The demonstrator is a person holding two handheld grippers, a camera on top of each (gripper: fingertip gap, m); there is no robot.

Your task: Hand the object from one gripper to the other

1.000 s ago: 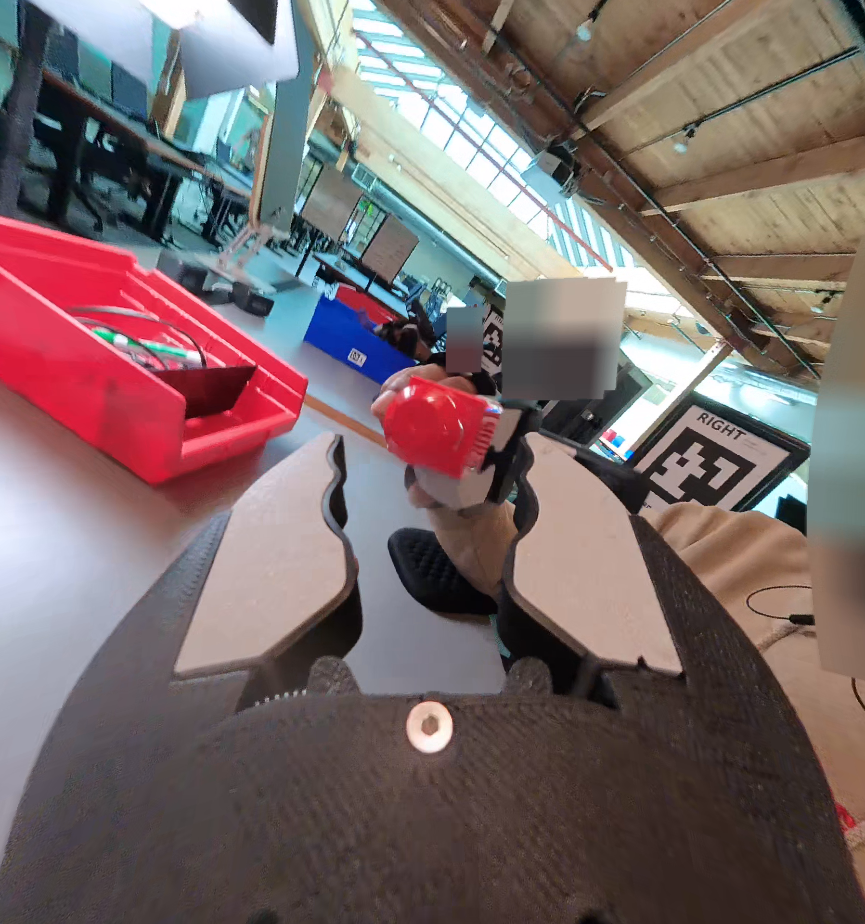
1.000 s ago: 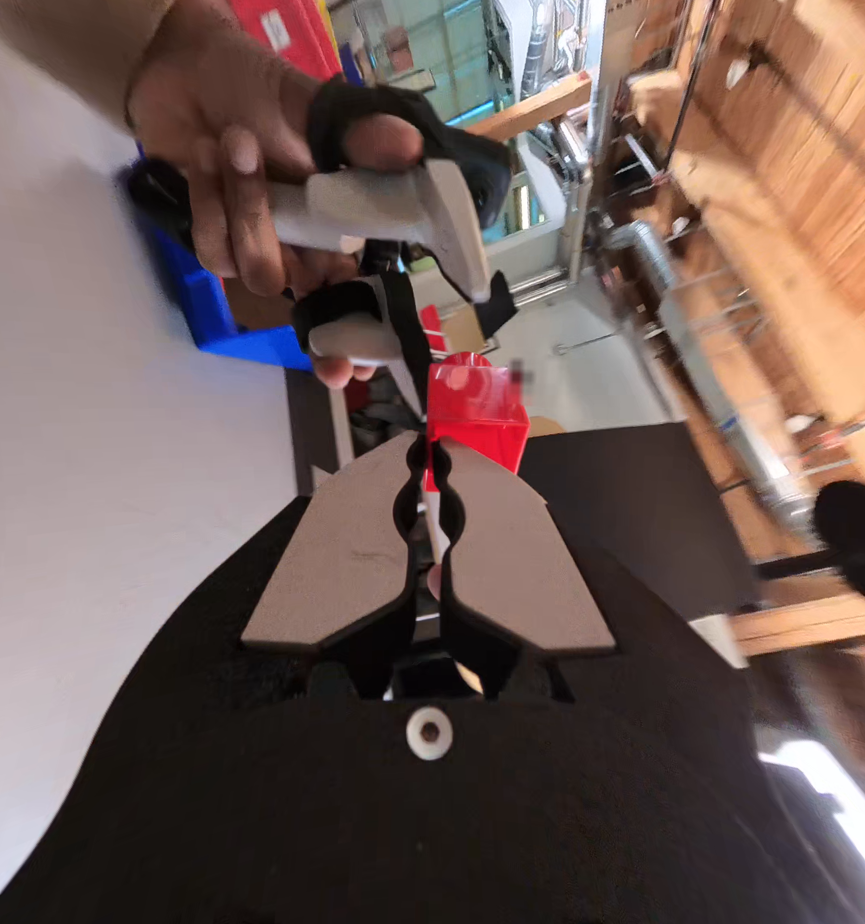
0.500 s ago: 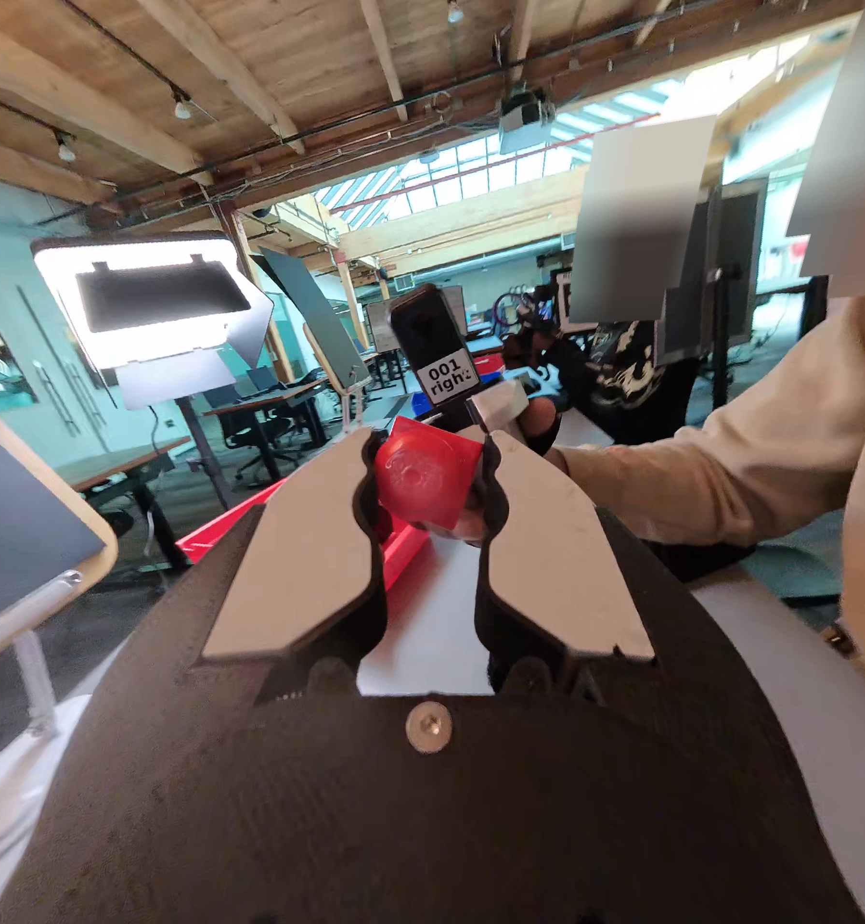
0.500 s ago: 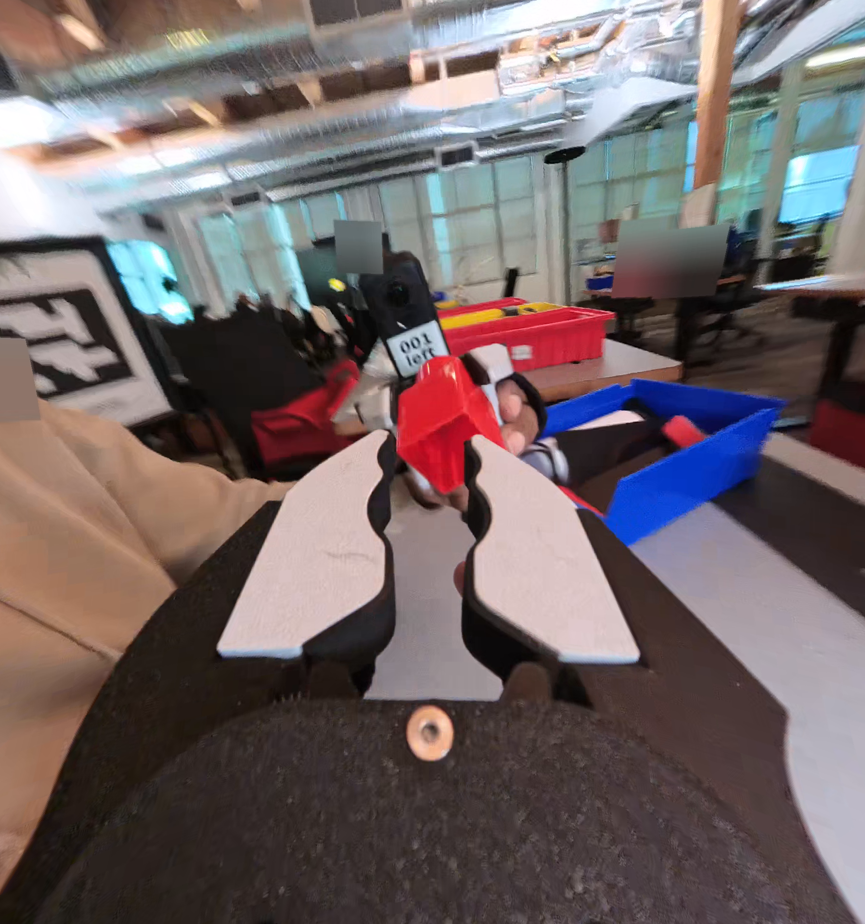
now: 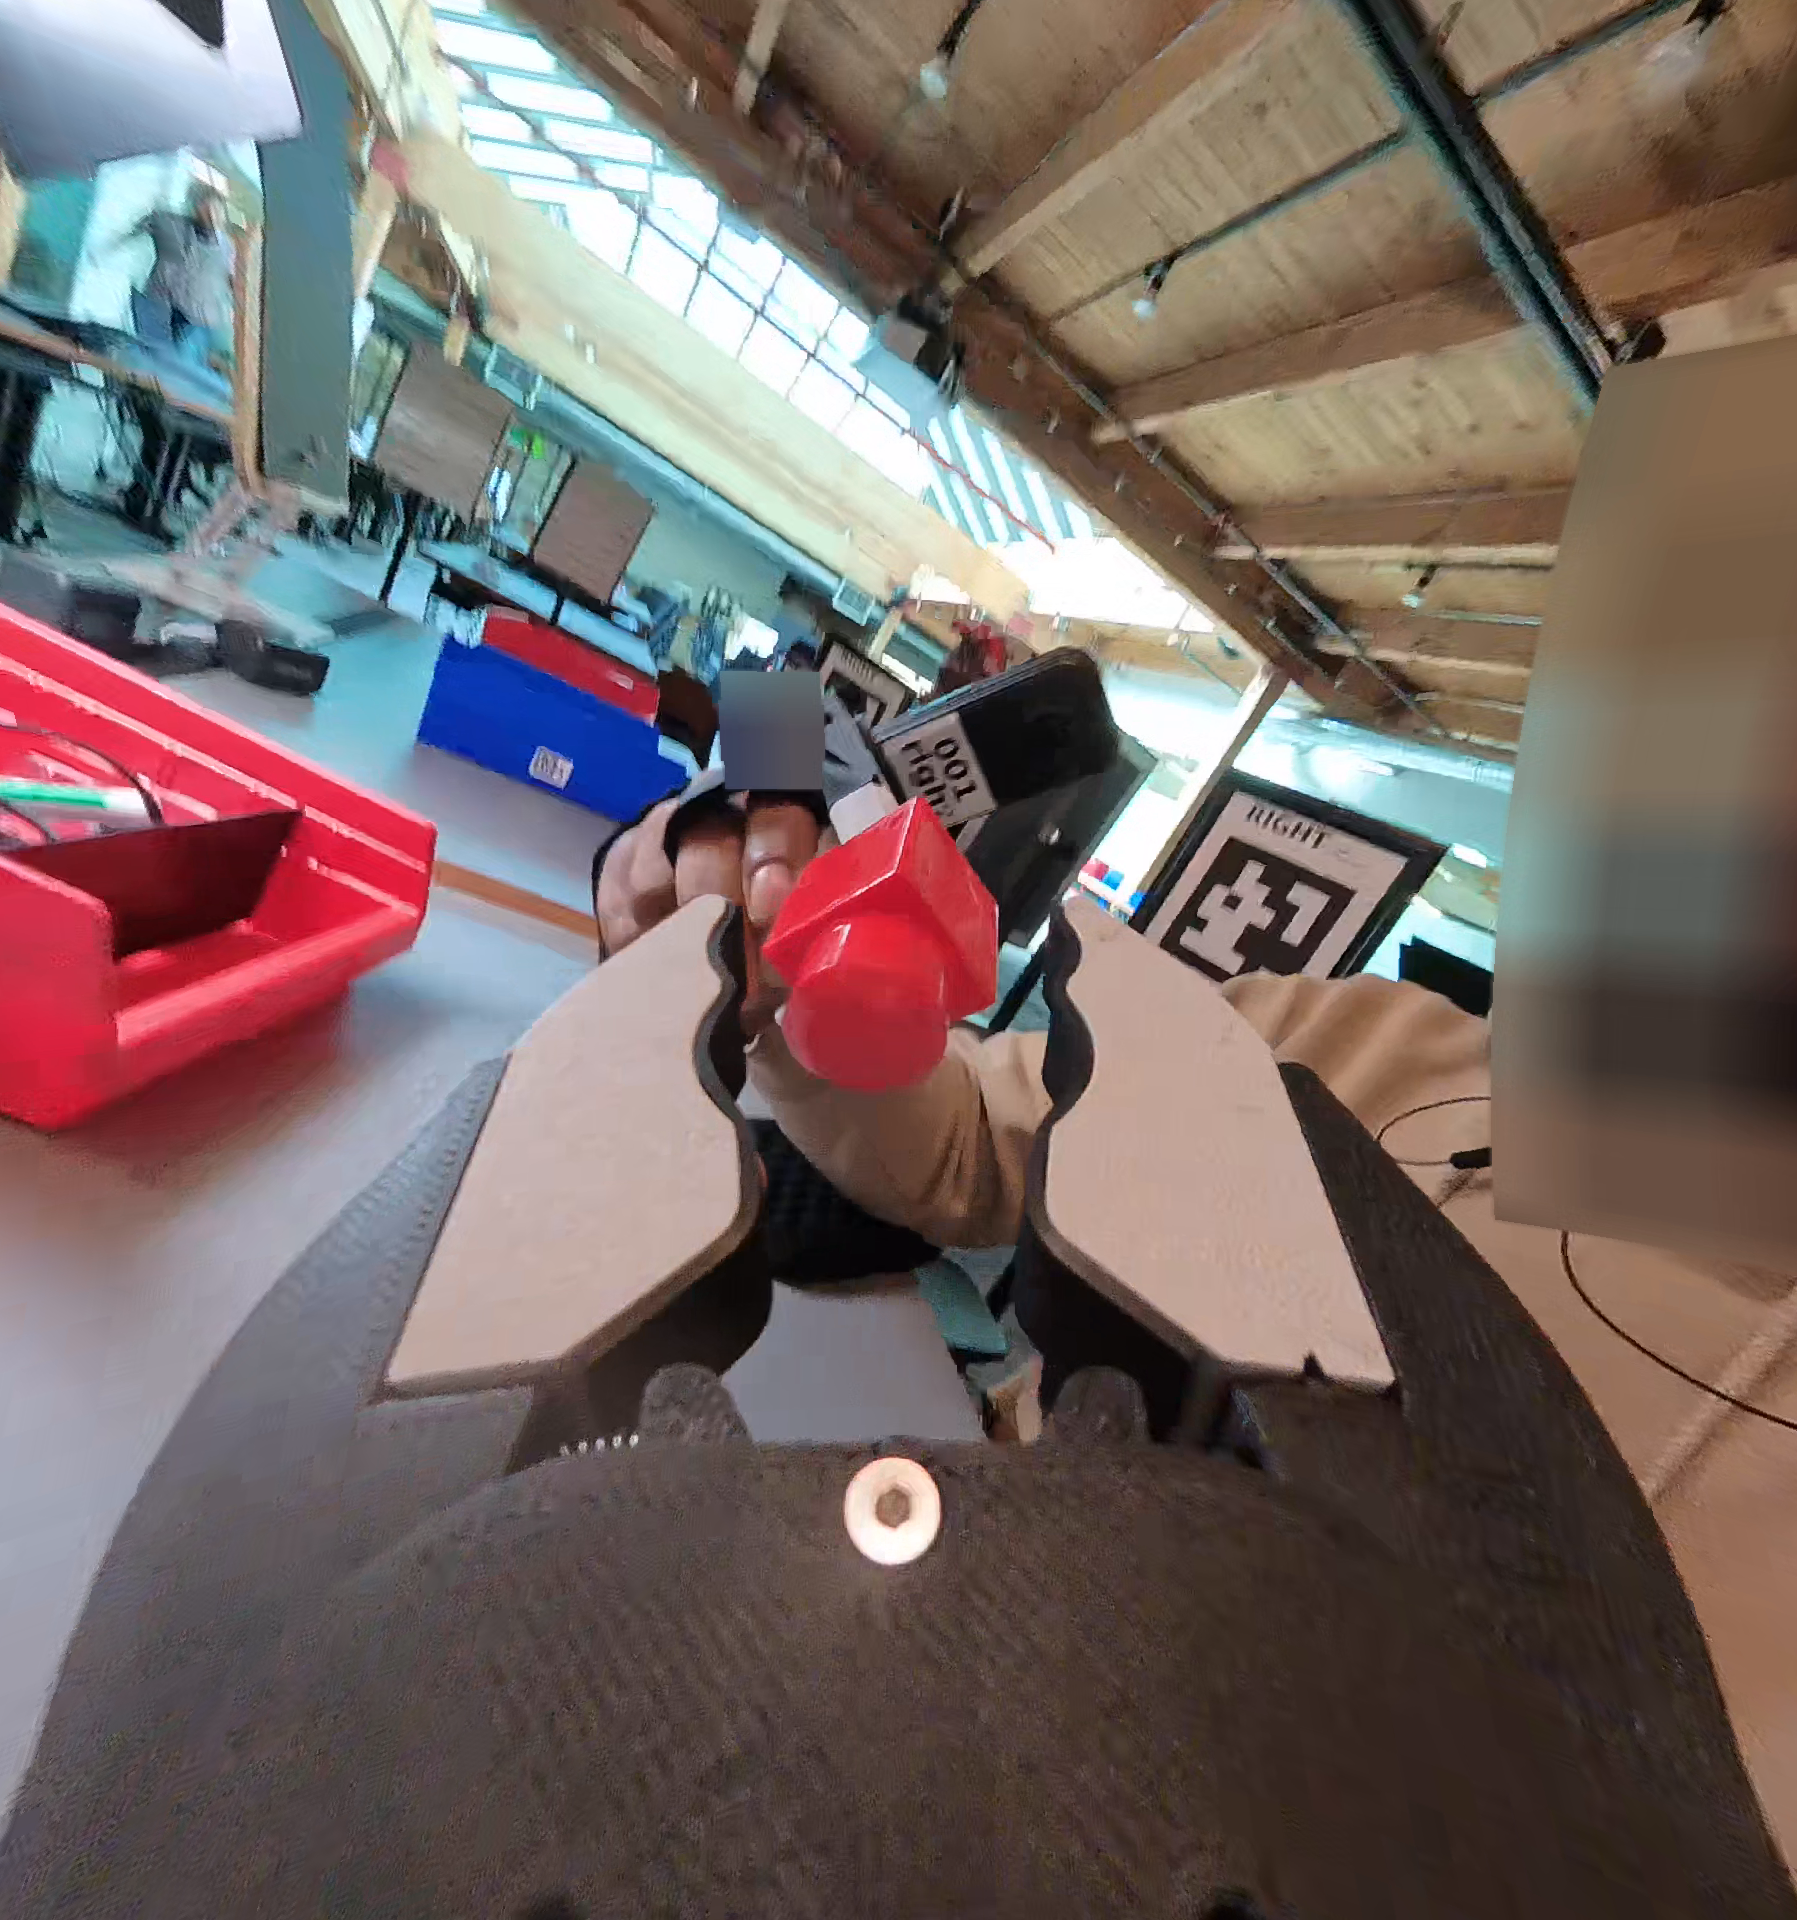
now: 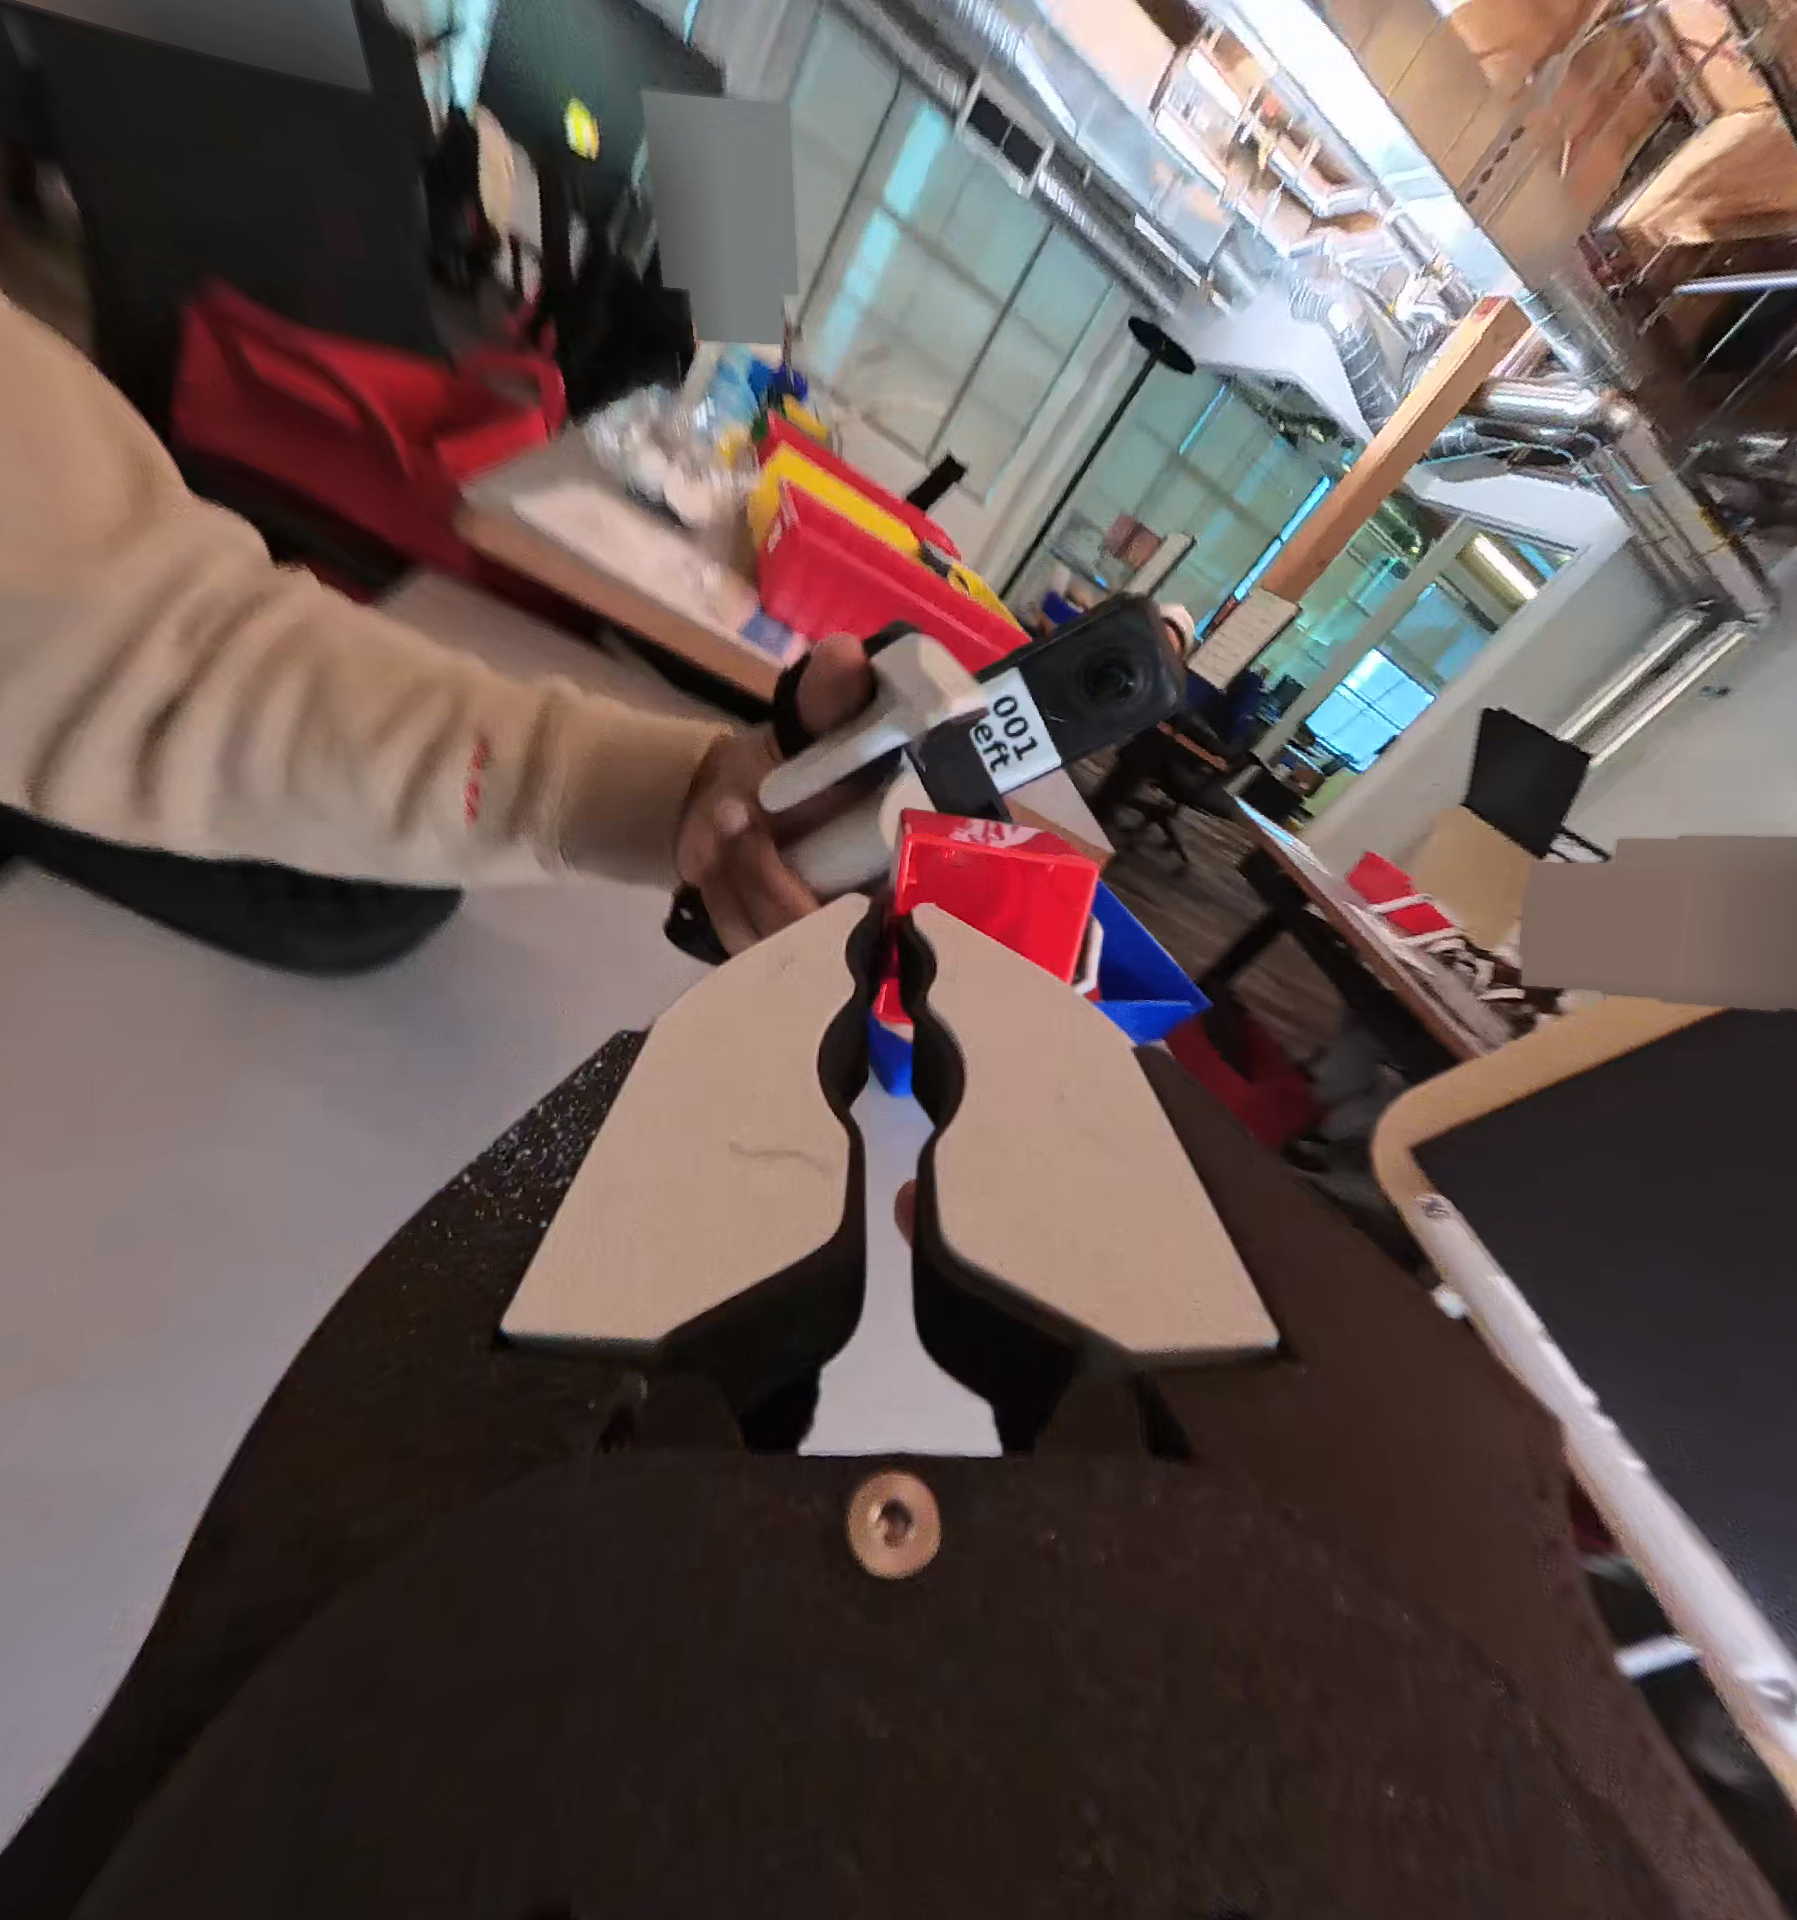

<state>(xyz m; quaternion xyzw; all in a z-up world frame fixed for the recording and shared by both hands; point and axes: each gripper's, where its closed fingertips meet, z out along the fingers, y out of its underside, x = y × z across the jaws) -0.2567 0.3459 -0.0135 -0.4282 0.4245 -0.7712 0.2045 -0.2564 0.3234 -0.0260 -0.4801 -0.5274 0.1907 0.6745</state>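
Holding the red block [image 6: 998, 894] right now is the right tool [image 6: 889, 920]. Its two fingers are almost shut, with only a thin crack between them. They pinch a thin edge of the block at their very tips, and the rest of the block sticks out past them.

Half a second ago things looked different. Back then the left tool [image 5: 889, 914] had its fingers snug on both sides of the block, and the right tool was open wider. Now the left tool is spread wide apart and it has nothing in its grip. The block [image 5: 878, 966] hangs in the air in the gap near its fingertips. It sits closer to one finger than the other, and neither one squeezes it.

So I think the block has not changed owners yet. It looks as if the right tool has it again, and the left tool has let go or is lining up once more. The left tool would need to close on the fat round end of the block. Only then should the right tool open. If the right tool lets go too soon, the block could drop onto the desk [image 5: 94, 1299].

A hand [image 5: 686, 862] in a cream sleeve works the right tool just behind the block. A red bin [image 5: 198, 997] sits on the desk off to one side, and a blue bin [image 5: 520, 717] is farther back.
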